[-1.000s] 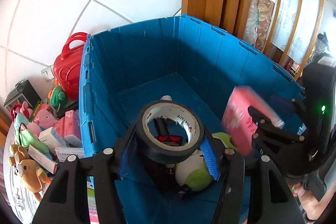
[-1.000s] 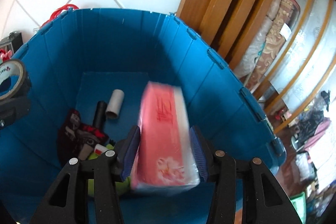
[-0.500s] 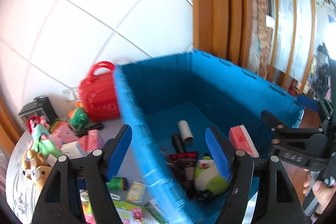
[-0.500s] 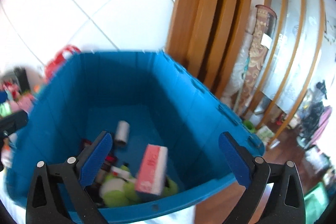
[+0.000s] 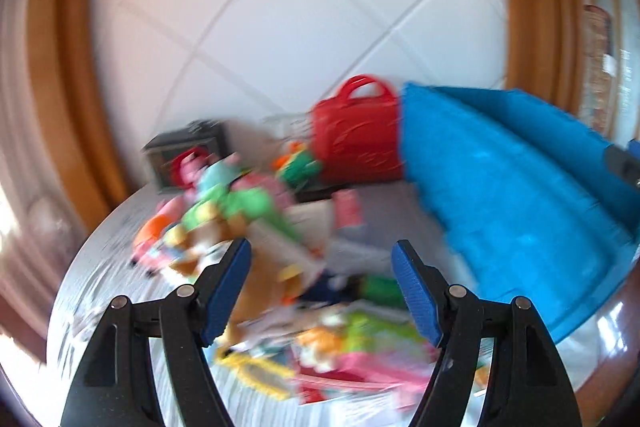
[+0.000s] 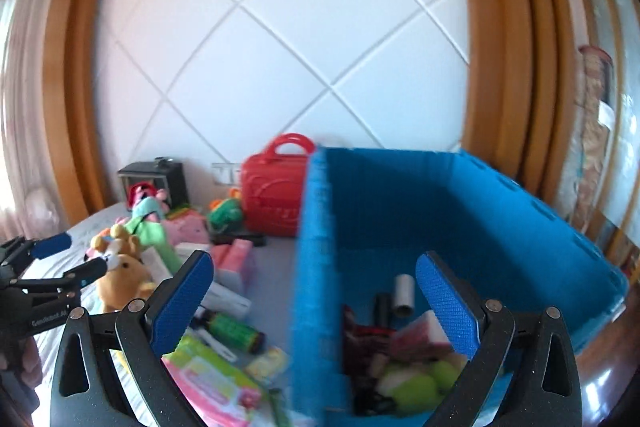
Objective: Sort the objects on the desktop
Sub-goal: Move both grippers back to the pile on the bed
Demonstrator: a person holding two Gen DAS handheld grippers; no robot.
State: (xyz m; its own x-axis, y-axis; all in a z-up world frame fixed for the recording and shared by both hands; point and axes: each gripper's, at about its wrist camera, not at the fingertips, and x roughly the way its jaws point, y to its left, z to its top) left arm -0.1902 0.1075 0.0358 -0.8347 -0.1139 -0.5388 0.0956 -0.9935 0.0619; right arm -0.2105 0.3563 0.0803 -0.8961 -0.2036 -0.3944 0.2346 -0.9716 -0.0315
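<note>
Right wrist view: behind everything, a white wall (image 6: 280, 39) crossed by diagonal grooves, framed by wooden trim (image 6: 496, 47). Filling the right half, a big blue bin (image 6: 400, 203) standing on a pale table (image 6: 272, 255). Left of the bin and touching its far corner, a red case (image 6: 272, 203) with a handle, upright against the wall. Further left, a small dark box (image 6: 156, 179). Spread over the table left of the bin, a heap of soft toys (image 6: 132, 247), pink packs (image 6: 232, 255), a green bottle (image 6: 232, 331) lying flat, and a green-and-pink packet (image 6: 212, 375) nearest the camera. Down in the bin, a pink pack (image 6: 420, 339), a green-and-white soft toy (image 6: 412, 379), a red-and-black item (image 6: 368, 335), a dark tube (image 6: 382, 307) and a cardboard roll (image 6: 403, 291). Right gripper (image 6: 314, 303) spread to its widest over the bin's near left wall, nothing between the blue pads (image 6: 180, 299). Left gripper (image 6: 64, 259) at the far left, over the toys, parted and empty.

Left wrist view, heavily blurred: same bin (image 5: 500, 187) at the right, red case (image 5: 356, 139) beside it, toys (image 5: 224, 219) in a smear. Left gripper (image 5: 322, 291) partly spread above the clutter, gripping nothing.
</note>
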